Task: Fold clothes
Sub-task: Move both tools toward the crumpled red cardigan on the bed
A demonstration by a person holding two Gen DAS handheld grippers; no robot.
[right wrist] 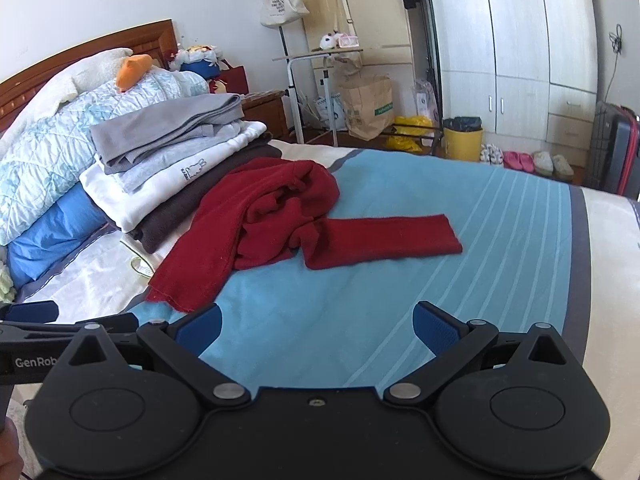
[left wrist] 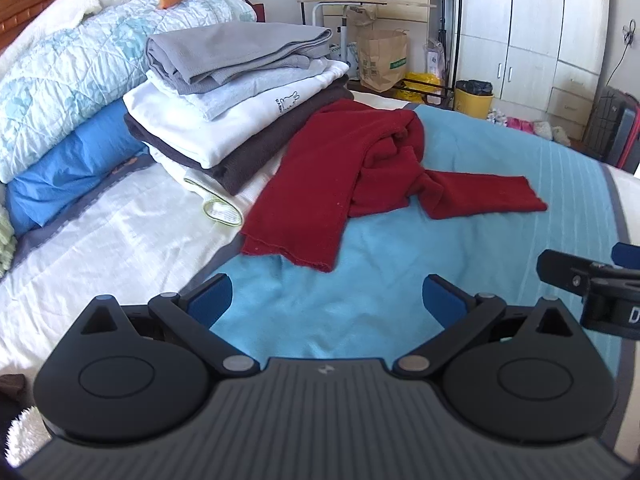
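Observation:
A crumpled dark red sweater [left wrist: 348, 172] lies on the blue bedspread, one sleeve stretched out to the right; it also shows in the right wrist view [right wrist: 276, 220]. A stack of folded clothes [left wrist: 236, 100], grey on top, then white and dark brown, sits just left of it and shows in the right wrist view [right wrist: 176, 160]. My left gripper [left wrist: 328, 304] is open and empty, hovering over the bedspread in front of the sweater's hem. My right gripper [right wrist: 316, 332] is open and empty, also short of the sweater. Each gripper appears at the edge of the other's view.
The bed [right wrist: 440, 280] has a blue striped cover with white borders. A light blue quilt [left wrist: 60, 80] and a blue pillow [left wrist: 68, 172] lie at the headboard. Beyond the bed stand a paper bag [left wrist: 380, 60], a yellow bin [right wrist: 462, 142], wardrobes [right wrist: 520, 40] and a suitcase [right wrist: 616, 152].

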